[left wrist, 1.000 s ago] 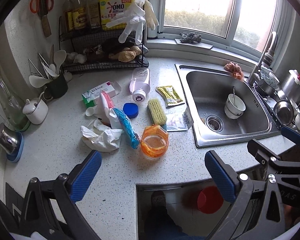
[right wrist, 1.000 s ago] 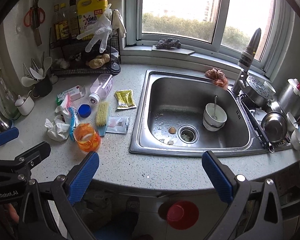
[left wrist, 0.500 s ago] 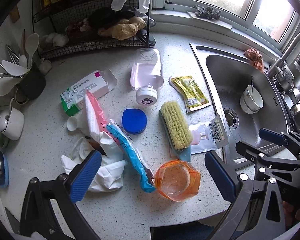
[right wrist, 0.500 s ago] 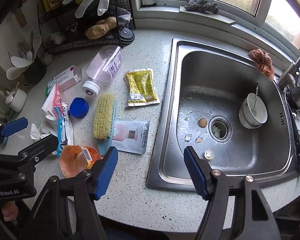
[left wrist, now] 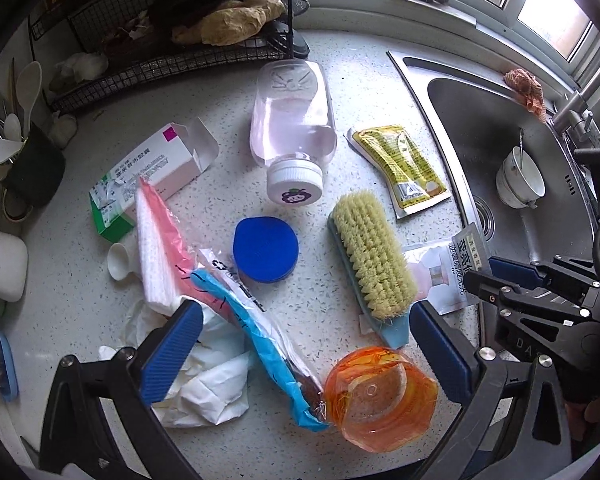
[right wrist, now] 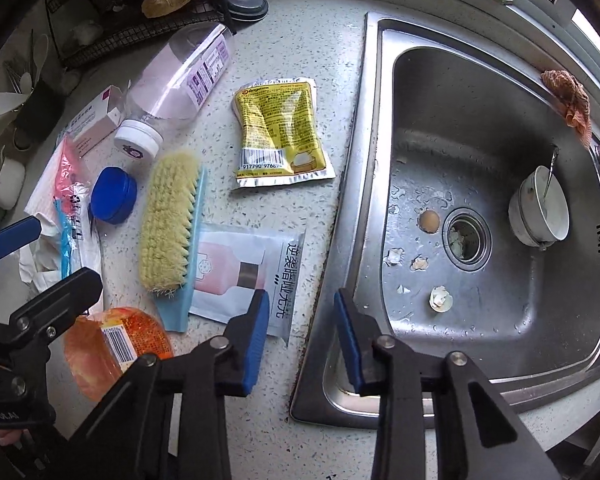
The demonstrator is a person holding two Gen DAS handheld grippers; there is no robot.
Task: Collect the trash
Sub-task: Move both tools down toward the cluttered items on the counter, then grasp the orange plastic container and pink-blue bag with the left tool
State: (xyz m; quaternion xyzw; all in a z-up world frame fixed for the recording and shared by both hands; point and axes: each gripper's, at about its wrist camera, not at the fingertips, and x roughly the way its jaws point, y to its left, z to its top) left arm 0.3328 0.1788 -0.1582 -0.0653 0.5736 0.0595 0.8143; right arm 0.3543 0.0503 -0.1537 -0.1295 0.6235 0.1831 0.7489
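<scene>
Trash lies scattered on the speckled counter: a crumpled white tissue [left wrist: 204, 384], a blue and pink wrapper [left wrist: 260, 340], an orange plastic cup [left wrist: 380, 396] on its side, a yellow sachet [right wrist: 280, 128], a white sachet [right wrist: 252, 276] and an opened medicine box [left wrist: 152, 172]. My left gripper [left wrist: 306, 344] hangs open above the wrapper and the orange cup, touching neither. My right gripper [right wrist: 302, 336] hovers over the counter strip beside the sink rim. Its jaws are closing with nothing between them, and its left pad sits over the white sachet's corner.
A scrub brush [left wrist: 372, 256], a blue lid [left wrist: 266, 250] and a clear bottle [left wrist: 292, 120] lie among the trash. The steel sink [right wrist: 380, 160] holds a white bowl [right wrist: 540, 208] and eggshell bits. A wire rack [left wrist: 160, 64] stands at the back.
Both grippers have come down closer to the counter and tilted more steeply downward. The right gripper's jaws have narrowed from wide open to a small gap. The left jaws stayed wide.
</scene>
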